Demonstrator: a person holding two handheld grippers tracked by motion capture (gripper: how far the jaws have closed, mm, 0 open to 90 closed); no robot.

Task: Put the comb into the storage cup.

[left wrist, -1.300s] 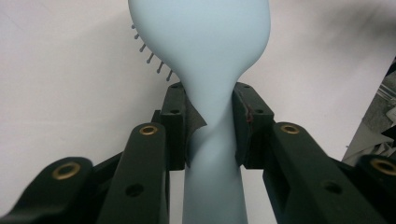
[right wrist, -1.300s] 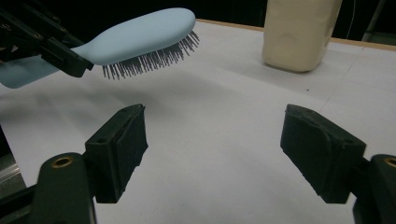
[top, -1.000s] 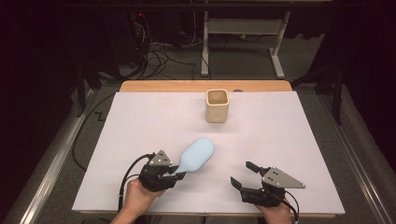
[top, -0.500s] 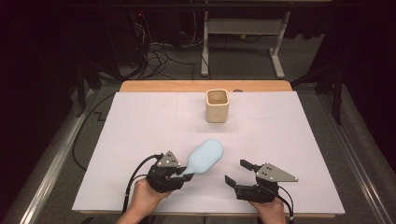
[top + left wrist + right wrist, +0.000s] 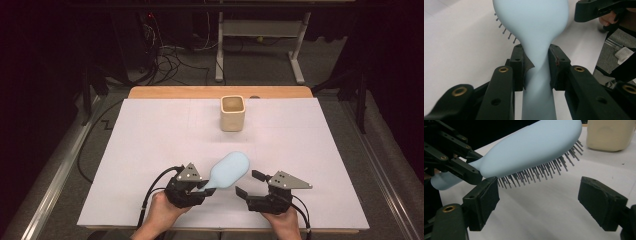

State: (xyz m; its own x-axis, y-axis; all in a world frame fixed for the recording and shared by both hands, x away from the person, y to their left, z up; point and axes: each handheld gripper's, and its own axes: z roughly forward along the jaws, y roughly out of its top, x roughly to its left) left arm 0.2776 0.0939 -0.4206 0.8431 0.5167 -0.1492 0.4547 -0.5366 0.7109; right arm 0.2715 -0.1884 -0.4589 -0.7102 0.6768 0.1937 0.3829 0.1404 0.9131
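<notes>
A pale blue hairbrush (image 5: 229,170) is held off the table near its front edge, head pointing up and to the right, grey bristles facing down (image 5: 541,171). My left gripper (image 5: 196,188) is shut on the brush's narrow handle (image 5: 537,72), both pads pressing its sides. My right gripper (image 5: 248,184) sits just right of the brush, jaws wide open with nothing between them; its left pad (image 5: 484,200) lies under the bristles. A cream square cup (image 5: 233,113) stands upright at the back middle of the table, seen also in the right gripper view (image 5: 610,135).
The table is covered by a white sheet (image 5: 150,150) with a wooden edge (image 5: 175,92) at the back. Beyond it are cables on the floor (image 5: 170,60) and a white desk frame (image 5: 260,35). Metal rails run along both sides.
My left gripper has carried the brush rightward and a little nearer. My right gripper has shifted left toward the brush head, staying open.
</notes>
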